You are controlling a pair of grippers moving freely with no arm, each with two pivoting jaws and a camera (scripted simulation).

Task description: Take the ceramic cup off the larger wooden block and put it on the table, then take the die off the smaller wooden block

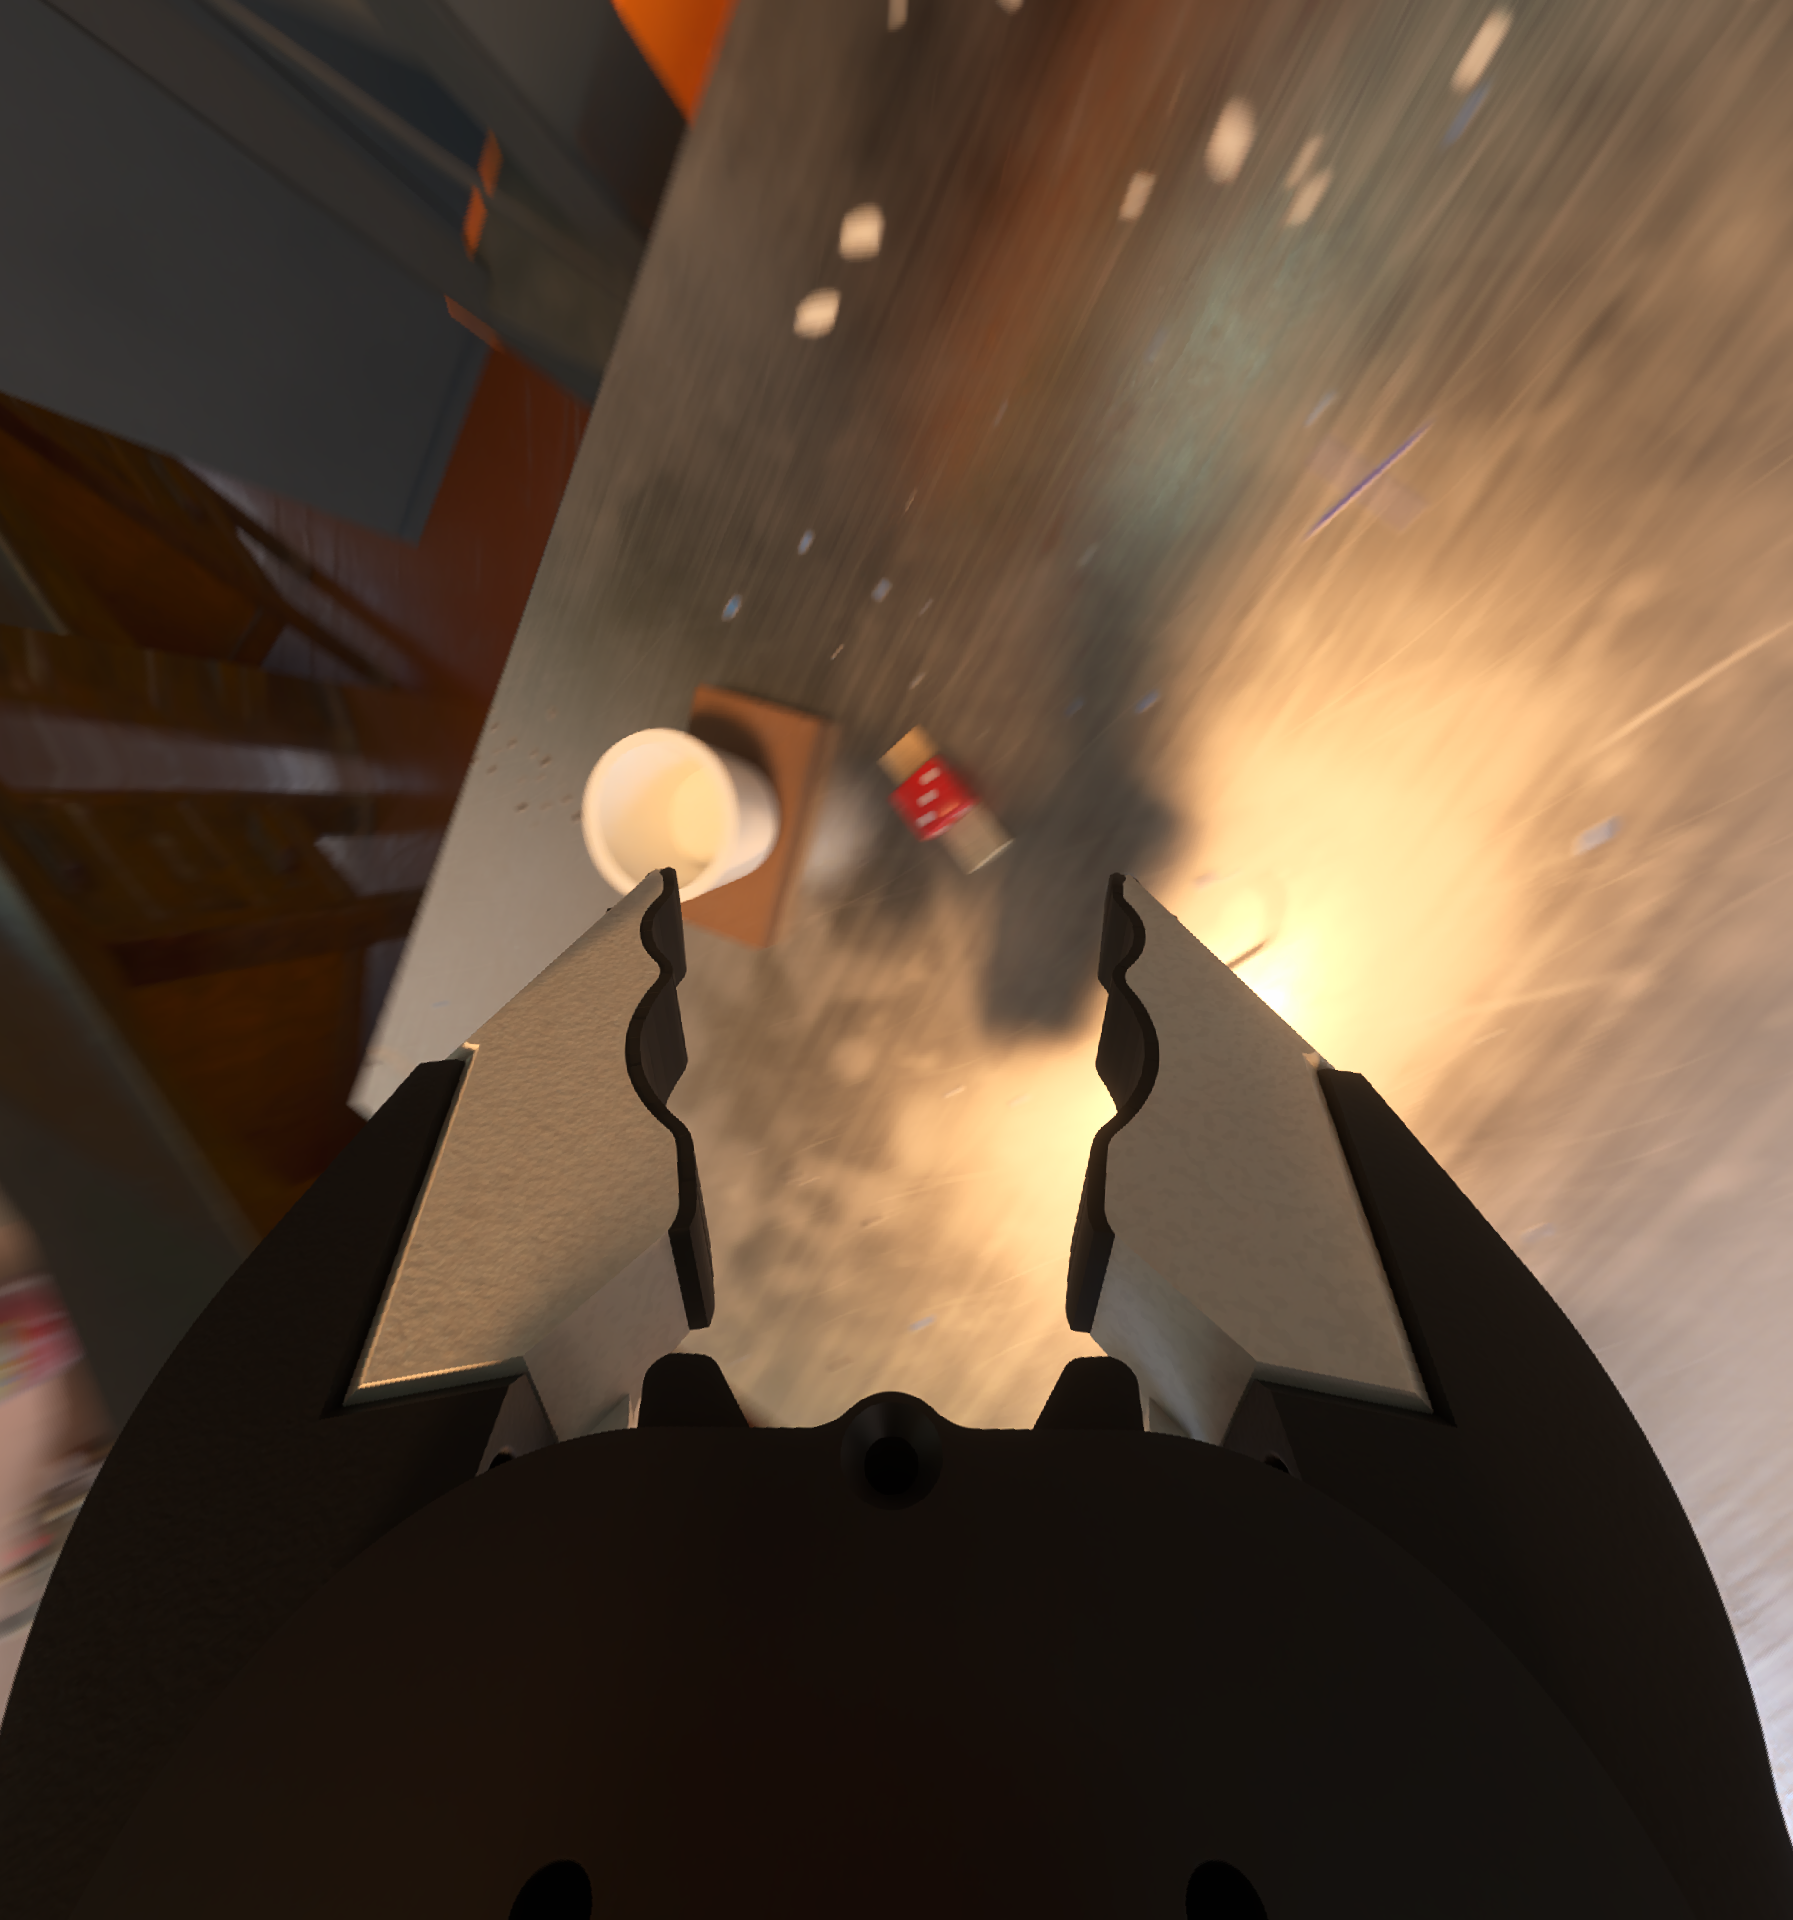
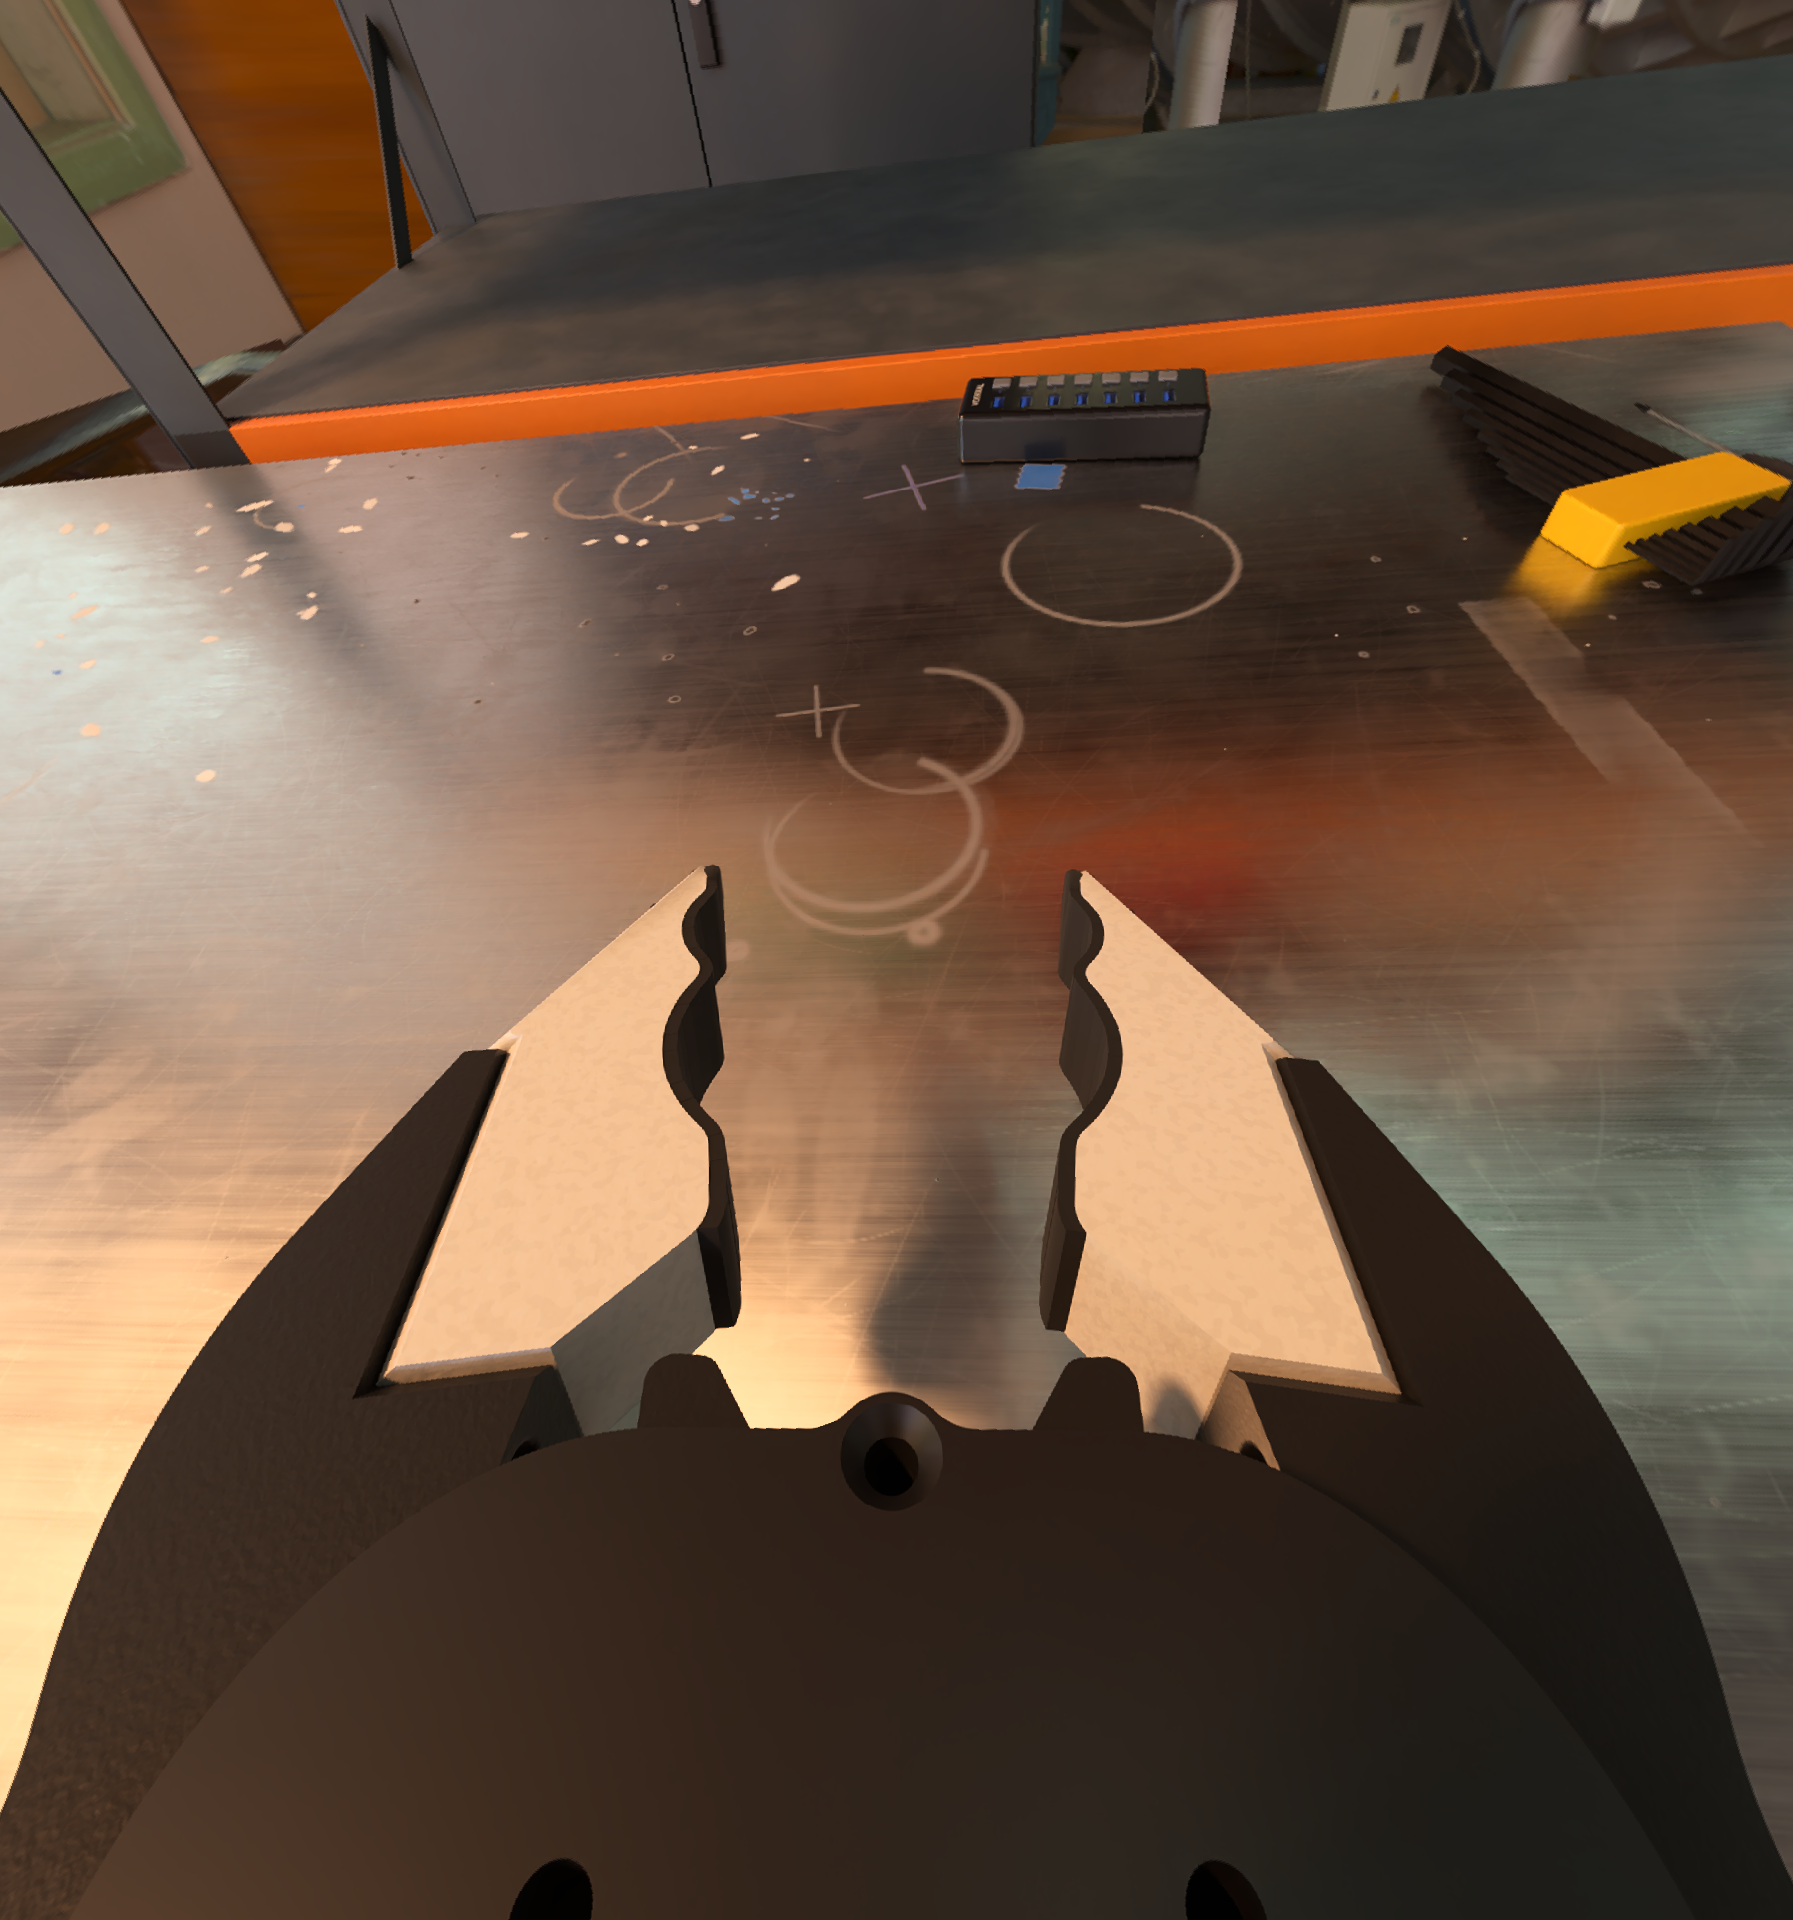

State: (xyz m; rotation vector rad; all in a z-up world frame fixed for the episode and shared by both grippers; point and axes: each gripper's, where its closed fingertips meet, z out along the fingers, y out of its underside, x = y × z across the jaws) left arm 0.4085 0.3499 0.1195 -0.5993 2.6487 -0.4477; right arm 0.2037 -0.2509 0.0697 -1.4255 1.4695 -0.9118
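Note:
In the left wrist view a white ceramic cup (image 1: 676, 810) stands on the larger brown wooden block (image 1: 780, 821) near the metal table's left edge. To its right a red die (image 1: 928, 798) sits on the smaller, paler wooden block (image 1: 975, 847). My left gripper (image 1: 892, 899) is open and empty, high above the table, with its left fingertip (image 1: 663, 894) overlapping the cup's near rim in the picture. My right gripper (image 2: 892, 883) is open and empty over bare metal table (image 2: 352, 935). The cup, die and blocks do not show in the right wrist view.
In the right wrist view a black box with blue ports (image 2: 1084, 416) stands at the table's far edge. A yellow block with a stack of black strips (image 2: 1661, 509) lies far right. An orange rail (image 2: 663, 390) runs behind the table. The floor drops off left of the table (image 1: 196, 831).

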